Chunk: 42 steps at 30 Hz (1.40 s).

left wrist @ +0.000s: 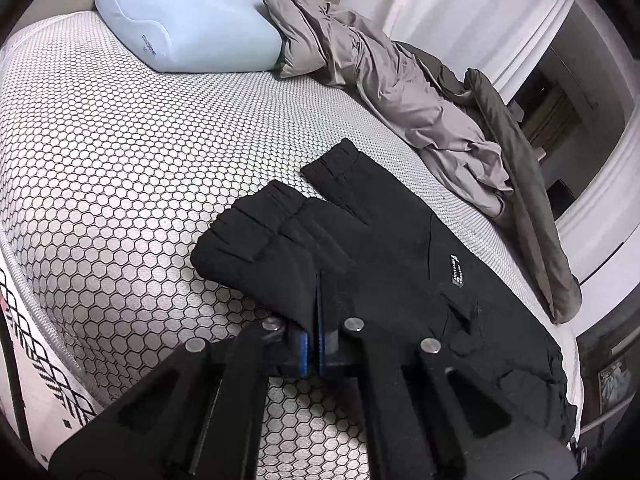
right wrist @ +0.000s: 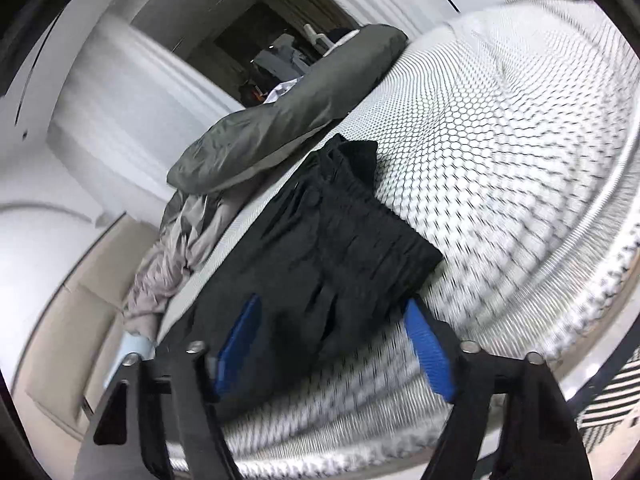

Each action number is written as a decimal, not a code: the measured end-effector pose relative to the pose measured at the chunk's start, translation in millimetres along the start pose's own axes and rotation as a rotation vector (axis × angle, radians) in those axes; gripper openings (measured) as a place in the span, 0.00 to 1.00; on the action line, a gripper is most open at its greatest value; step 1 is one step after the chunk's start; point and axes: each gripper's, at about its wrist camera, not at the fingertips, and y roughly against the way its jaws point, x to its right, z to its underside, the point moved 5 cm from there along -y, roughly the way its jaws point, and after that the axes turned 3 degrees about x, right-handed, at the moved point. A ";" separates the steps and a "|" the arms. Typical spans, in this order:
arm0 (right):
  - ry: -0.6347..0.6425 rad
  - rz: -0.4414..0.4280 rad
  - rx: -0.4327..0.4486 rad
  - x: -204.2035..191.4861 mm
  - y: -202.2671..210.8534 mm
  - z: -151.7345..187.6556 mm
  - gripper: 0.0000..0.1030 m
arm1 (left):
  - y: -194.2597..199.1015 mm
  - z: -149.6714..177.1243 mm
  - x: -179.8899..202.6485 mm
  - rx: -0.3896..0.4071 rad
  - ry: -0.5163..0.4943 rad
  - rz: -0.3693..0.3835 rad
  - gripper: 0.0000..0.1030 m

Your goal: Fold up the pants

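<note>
Black pants point(left wrist: 360, 248); honeycomb-print mattress point(left wrist: 120, 184); pillow point(left wrist: 188, 32) seemingly pale blue.

I see my left gripper point(left wrist: 316, 312) pinched tight on the black pants point(left wrist: 360, 240). They lie on the honeycomb-patterned mattress point(left wrist: 120, 160).

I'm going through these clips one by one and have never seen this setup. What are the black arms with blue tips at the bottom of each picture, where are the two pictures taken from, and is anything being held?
Those are two hand-held grippers, one in each of a person's hands, each carrying a fisheye camera that looks along its fingers. In the left camera's picture, the left gripper is shut, with its blue pads pinching an edge of the black pants. In the right camera's blurred picture, the right gripper is open, its blue pads either side of the pants' near edge. The pants lie on a mattress with a honeycomb pattern, beside a light blue pillow and a crumpled grey blanket.
</note>
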 end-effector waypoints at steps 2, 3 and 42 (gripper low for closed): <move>-0.010 0.055 0.000 -0.7 -12.2 -12.1 0.36 | 1.7 2.6 2.3 -0.003 -0.001 0.003 0.00; -0.003 0.076 -0.001 -3.3 -14.4 -15.9 0.21 | 3.4 3.6 3.0 -0.006 -0.002 0.009 0.00; 0.309 0.234 0.049 -100.1 -24.6 -71.3 0.96 | -132.0 -7.0 107.2 -0.296 0.098 0.069 0.00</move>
